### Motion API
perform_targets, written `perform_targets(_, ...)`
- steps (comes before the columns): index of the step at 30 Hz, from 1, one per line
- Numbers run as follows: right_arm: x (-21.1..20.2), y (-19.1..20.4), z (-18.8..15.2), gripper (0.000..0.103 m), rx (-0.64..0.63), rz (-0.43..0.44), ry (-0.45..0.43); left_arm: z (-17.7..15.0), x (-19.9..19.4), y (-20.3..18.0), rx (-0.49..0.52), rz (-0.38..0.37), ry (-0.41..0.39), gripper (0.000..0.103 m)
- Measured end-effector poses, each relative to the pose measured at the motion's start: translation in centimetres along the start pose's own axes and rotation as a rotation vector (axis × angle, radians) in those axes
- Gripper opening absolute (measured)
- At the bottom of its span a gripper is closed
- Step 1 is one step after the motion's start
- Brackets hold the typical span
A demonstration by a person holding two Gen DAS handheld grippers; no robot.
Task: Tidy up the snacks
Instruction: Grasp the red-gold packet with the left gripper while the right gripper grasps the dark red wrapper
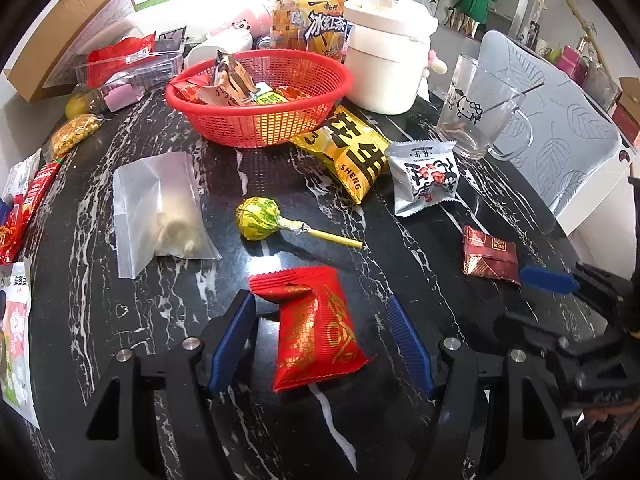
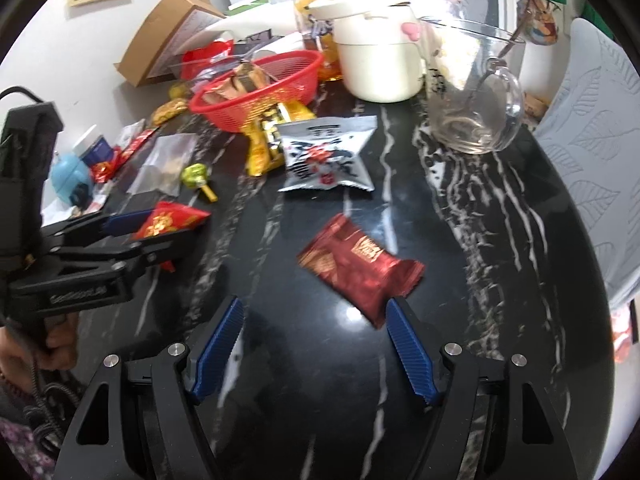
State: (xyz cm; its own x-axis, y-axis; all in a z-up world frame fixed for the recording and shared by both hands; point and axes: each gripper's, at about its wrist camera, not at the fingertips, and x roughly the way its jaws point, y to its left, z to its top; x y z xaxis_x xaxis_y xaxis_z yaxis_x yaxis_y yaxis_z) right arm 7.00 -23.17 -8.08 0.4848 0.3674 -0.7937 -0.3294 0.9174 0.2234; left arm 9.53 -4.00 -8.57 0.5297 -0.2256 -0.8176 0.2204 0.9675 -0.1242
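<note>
A red mesh basket with several snacks in it stands at the back of the black marble table; it also shows in the right wrist view. My left gripper is open, its fingers either side of a red-and-gold snack packet lying on the table. My right gripper is open over a dark red candy packet, whose lower end touches the right finger. A yellow lollipop, a yellow peanut bag, a silver packet and a clear zip bag lie between the grippers and the basket.
A white pot, an iced-tea bottle and a glass mug stand behind and to the right of the basket. A cardboard box and several packets sit at the left edge. A grey chair is at the right.
</note>
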Motion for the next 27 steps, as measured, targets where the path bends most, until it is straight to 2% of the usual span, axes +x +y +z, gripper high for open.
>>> perform_targets(4, -0.1, 0.8, -0.2, 0.075, -0.003, 0.042, 0.000, 0.0, -0.3, 0.3, -0.003, -0.003, -0.020, 0.065)
perform_targets(6, -0.3, 1.1, -0.1, 0.075, -0.008, 0.041, -0.006, 0.0, -0.3, 0.4, -0.005, -0.001, -0.023, 0.055)
perform_targets(8, -0.5, 1.1, 0.1, 0.075, -0.013, 0.010, -0.026, 0.0, -0.2, 0.7, -0.017, -0.018, -0.011, 0.040)
perform_targets(10, -0.9, 0.7, 0.4, 0.074, -0.006, -0.023, -0.049, -0.1, 0.0, 0.9, -0.035, -0.052, 0.005, 0.035)
perform_targets(14, -0.9, -0.4, 1.2, 0.075, -0.019, -0.084, -0.076, -0.4, -0.2, 0.3, -0.022, -0.068, -0.006, 0.035)
perform_targets(23, 1.5, -1.5, 2.4, 0.074, -0.107, -0.053, -0.015, -0.8, -0.4, -0.7, -0.009, -0.073, -0.002, 0.035)
perform_targets(27, 2.2, -1.1, 2.3, 0.071, -0.156, -0.081, 0.010, -1.0, -0.2, -0.7, -0.014, -0.074, 0.015, 0.035)
